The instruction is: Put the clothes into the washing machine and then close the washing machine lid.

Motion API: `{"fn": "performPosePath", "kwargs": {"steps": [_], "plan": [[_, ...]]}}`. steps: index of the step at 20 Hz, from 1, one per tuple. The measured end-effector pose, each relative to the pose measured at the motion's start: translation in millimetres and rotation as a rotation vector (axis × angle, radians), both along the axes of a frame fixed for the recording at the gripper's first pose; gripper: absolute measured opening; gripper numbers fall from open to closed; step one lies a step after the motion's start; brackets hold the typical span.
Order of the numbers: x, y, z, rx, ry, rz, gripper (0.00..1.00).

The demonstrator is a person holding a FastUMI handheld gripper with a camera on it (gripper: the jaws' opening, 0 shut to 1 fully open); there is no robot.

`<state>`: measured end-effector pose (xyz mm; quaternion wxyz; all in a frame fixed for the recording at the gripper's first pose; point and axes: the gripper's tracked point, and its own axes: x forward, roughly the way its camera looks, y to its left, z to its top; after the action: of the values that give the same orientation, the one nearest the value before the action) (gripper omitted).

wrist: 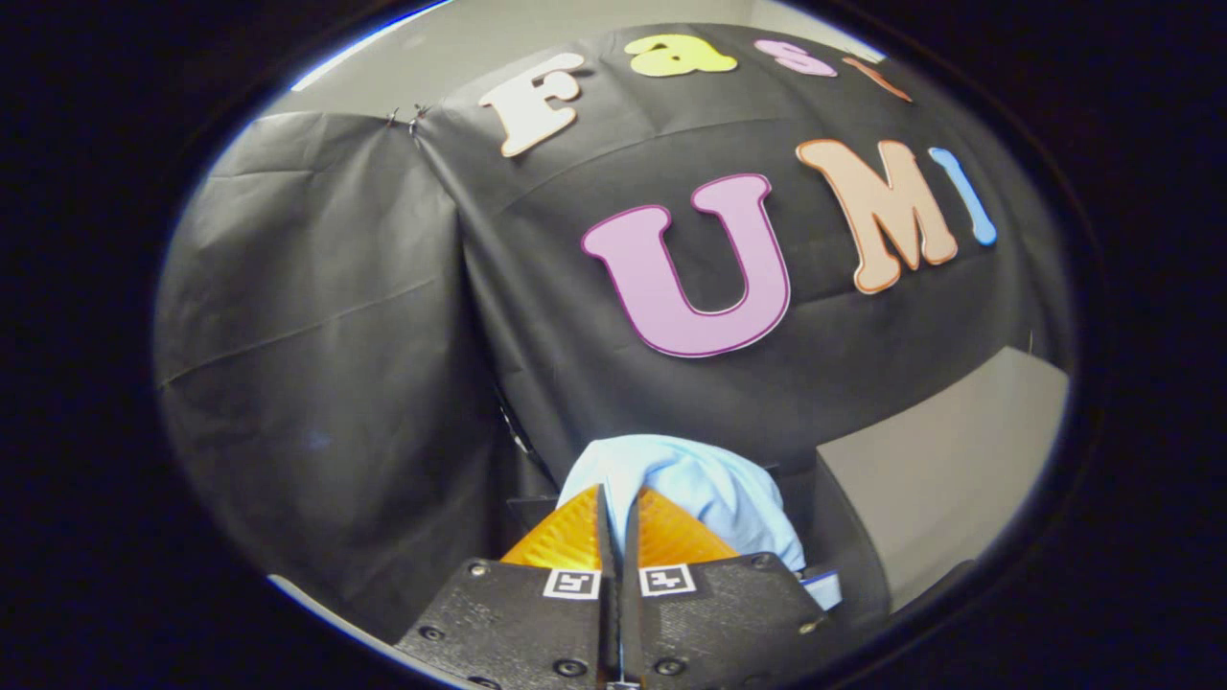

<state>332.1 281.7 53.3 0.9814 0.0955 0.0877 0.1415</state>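
My gripper (618, 494) is held up in front of the booth's black cloth wall, its two fingers pressed close together. A light blue piece of clothing (700, 484) is pinched between the fingertips and bunches up just beyond them, draping down to the right of the fingers. The cloth hangs free in the air, touching nothing else that I can see. Part of the garment is hidden behind the fingers.
A grey flat surface (944, 470) slopes away to the right of the fingers, with a dark edge beside it. The black cloth wall (326, 316) stands close ahead and to the left, with a fold where two panels meet.
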Motion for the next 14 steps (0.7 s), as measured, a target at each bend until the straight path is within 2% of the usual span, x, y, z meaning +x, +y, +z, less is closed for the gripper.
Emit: {"fn": "performPosePath", "kwargs": {"steps": [4, 10, 14], "plan": [[5.9, 20.2, -42.3, 0.02, -0.028, -0.014, 0.01], [24.3, 30.9, -131.7, 0.097, 0.083, -0.037, 0.01], [31.7, 27.3, -198.2, 0.047, 0.166, -0.077, 0.01]]}}
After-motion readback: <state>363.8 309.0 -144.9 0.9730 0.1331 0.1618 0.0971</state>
